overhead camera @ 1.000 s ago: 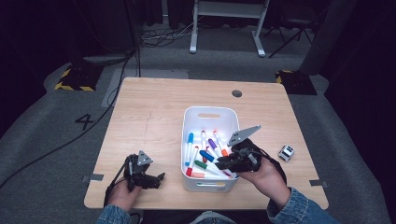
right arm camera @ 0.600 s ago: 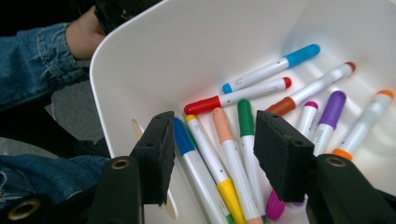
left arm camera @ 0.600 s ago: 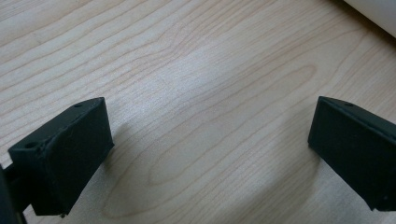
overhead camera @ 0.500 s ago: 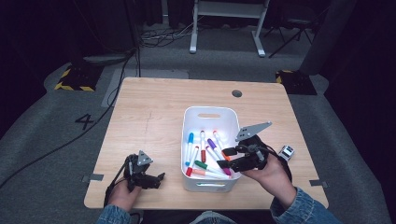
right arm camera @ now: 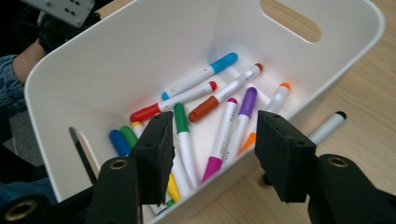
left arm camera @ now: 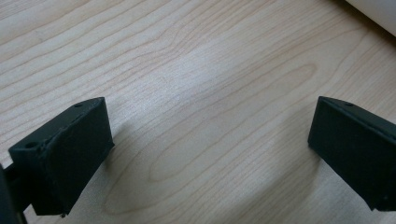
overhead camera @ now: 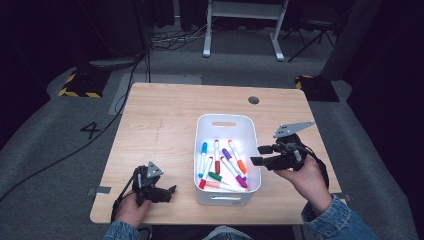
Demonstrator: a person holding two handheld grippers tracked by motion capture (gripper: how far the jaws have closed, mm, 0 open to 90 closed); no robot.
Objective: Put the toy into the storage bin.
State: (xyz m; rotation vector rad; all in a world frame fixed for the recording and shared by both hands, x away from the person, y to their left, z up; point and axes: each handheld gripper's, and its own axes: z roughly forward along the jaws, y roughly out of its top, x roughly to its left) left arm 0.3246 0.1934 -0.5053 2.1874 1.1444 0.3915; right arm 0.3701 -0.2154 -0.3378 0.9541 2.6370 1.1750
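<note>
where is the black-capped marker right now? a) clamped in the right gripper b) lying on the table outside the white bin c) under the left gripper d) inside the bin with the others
b: in the right gripper view the black-capped marker lies on the wooden table just outside the white bin, while the right gripper stands open with nothing between its jaws.

Your white plastic bin [overhead camera: 224,131], a rounded rectangular tub with slotted handle cutouts in its end walls, sits upright on the near right part of the table. Inside it you have a loose heap of white-barrelled markers [right arm camera: 219,135] with coloured caps: blue, red, green, purple, orange, magenta, brown. They lie flat on the bottom, crossing one another. One black-tipped white marker [right arm camera: 327,127] lies on the wood just beside the bin's outer wall.
</note>
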